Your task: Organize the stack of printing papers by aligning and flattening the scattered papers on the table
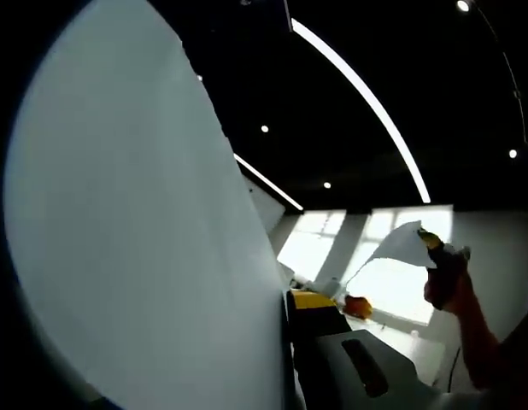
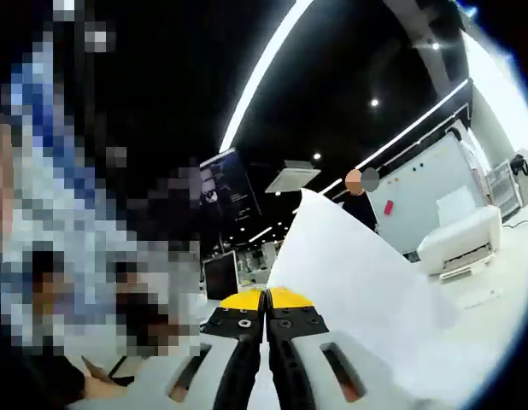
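A large white paper sheet stands upright across the left gripper view. My left gripper is shut on its edge. One grey jaw with a yellow tip lies against the sheet, and the sheet hides the other jaw. In the right gripper view my right gripper has its yellow-tipped jaws pressed together on a white paper sheet that fans up to the right. Further off in the left gripper view, the right gripper holds up a paper corner, with a hand behind it. Whether both grippers hold one sheet I cannot tell.
Both views point up at a dark ceiling with light strips. A person stands far back by a whiteboard. A white couch-like unit is at right and dark monitors at left. Bright windows lie beyond.
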Demonstrator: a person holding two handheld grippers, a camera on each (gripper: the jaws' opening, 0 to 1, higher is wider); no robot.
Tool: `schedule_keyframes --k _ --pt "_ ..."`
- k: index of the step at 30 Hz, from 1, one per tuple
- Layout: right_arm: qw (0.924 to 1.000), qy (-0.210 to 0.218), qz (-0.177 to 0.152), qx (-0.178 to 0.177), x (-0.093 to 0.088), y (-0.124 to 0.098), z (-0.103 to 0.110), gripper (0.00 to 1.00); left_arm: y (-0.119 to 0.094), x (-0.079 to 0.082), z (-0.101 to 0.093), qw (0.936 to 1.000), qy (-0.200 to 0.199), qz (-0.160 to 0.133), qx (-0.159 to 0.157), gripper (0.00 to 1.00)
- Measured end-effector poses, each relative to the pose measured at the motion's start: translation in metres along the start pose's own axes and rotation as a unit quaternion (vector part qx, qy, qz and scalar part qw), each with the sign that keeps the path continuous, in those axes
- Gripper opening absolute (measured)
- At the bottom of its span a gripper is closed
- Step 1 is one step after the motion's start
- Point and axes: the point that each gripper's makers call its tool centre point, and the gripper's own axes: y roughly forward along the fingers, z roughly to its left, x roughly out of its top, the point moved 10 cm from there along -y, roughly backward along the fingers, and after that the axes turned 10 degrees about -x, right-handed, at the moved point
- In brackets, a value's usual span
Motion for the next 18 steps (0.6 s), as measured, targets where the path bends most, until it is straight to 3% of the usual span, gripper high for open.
schedule_keyframes --k 5,9,15,18 --pt "0.9964 0.012 -0.011 0.084 0.022 0.02 0.044 0.0 0.0 0.0 -0.002 1.0 -0.002 -0.002 0.0 0.08" --pt "0.99 -0.001 -0.033 0.137 0.036 0.019 0.077 0.0 0.001 0.0 -0.003 1.0 -0.002 -0.002 -0.001 0.08" --pt "0.9766 -0.041 -0.07 0.199 0.048 0.003 0.107 0.0 0.0 0.0 -0.004 1.0 -0.005 -0.003 -0.002 0.08" --pt "0.9708 -0.087 -0.071 0.212 0.042 -0.007 0.103 0.0 0.0 0.0 -0.005 1.0 -0.006 -0.005 -0.003 0.08"
